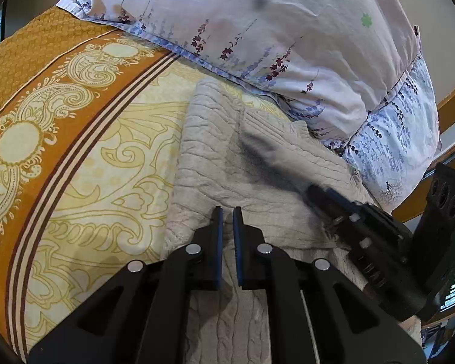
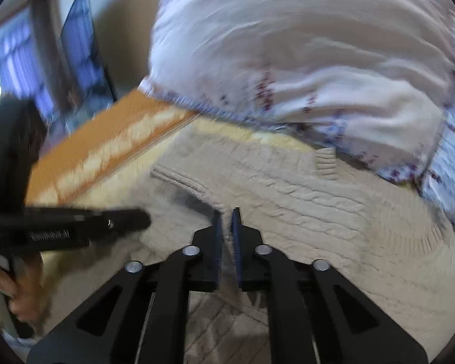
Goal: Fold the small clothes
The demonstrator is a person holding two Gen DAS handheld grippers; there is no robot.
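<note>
Sweater, beige cable-knit, lies on the bed with its patterned yellow and orange cover, just near of the floral pillows at the far side. The left hand-held gripper has its fingers drawn close together, pinching a ridge of the knit at the sweater's near left part. The right hand-held gripper is likewise nearly closed on a fold of the sweater; its view is blurred. Each gripper shows in the other's view

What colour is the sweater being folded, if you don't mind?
The sweater is pale beige cable knit, clearest in the left wrist view.
</note>
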